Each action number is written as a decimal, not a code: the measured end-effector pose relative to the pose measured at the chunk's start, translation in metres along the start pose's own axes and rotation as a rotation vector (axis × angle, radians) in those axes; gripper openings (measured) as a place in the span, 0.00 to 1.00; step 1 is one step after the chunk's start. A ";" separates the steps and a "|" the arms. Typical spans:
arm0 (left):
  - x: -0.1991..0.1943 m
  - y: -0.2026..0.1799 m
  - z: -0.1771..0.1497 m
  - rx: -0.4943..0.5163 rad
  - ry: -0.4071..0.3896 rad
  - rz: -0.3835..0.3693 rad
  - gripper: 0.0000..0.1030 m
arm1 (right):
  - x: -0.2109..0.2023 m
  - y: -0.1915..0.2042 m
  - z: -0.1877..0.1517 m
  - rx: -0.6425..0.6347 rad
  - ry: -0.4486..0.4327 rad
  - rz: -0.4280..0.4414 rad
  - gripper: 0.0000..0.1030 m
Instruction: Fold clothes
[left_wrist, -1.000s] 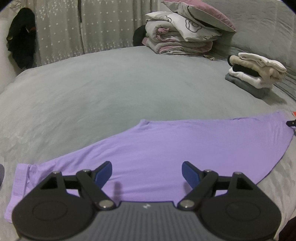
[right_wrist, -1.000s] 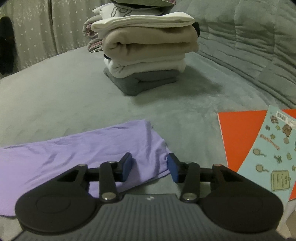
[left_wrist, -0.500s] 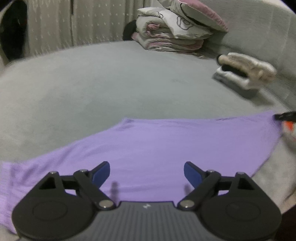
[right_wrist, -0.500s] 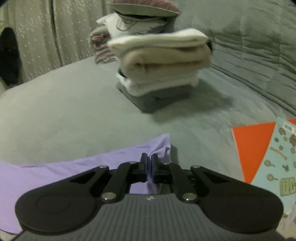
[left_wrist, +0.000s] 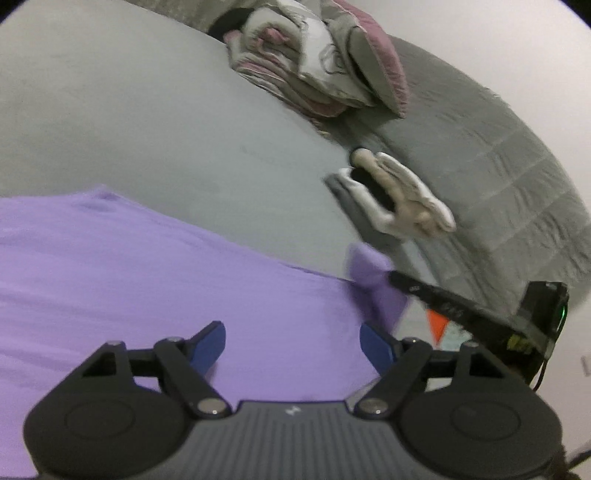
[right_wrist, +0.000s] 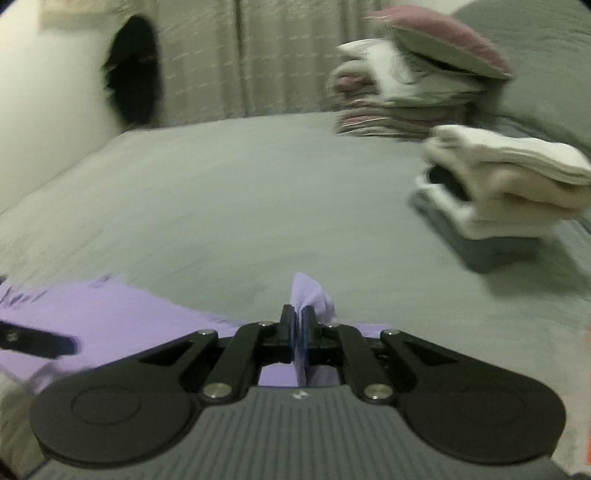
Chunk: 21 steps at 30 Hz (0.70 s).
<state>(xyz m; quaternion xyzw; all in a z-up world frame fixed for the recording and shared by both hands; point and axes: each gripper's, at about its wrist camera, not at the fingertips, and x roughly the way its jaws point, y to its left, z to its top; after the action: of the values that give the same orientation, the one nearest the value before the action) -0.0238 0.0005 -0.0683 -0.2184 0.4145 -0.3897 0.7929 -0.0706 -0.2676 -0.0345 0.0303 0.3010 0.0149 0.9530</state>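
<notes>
Folded stack (right_wrist: 509, 184) and bedding pile (left_wrist: 314, 70) on grey bed (right_wrist: 240, 206); my right gripper (right_wrist: 299, 328) pinches purple garment (left_wrist: 147, 280), left gripper (left_wrist: 291, 339) spread, closing, over it

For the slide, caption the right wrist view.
Right gripper pinching a corner of the purple garment on the grey bed, folded stack beyond.

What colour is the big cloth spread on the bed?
Light purple. The cloth shows best in the left wrist view.
</notes>
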 end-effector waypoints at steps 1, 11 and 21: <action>0.007 0.000 -0.001 -0.017 0.007 -0.022 0.75 | 0.003 0.007 0.000 -0.017 0.011 0.016 0.04; 0.055 0.009 0.001 -0.250 0.024 -0.180 0.63 | 0.019 0.052 -0.013 -0.152 0.094 0.143 0.04; 0.073 -0.004 0.001 -0.194 -0.034 0.024 0.11 | 0.021 0.060 -0.023 -0.185 0.134 0.205 0.04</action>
<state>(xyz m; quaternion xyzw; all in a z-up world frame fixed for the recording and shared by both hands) 0.0014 -0.0604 -0.1010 -0.2956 0.4395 -0.3344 0.7795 -0.0678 -0.2055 -0.0613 -0.0282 0.3566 0.1417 0.9230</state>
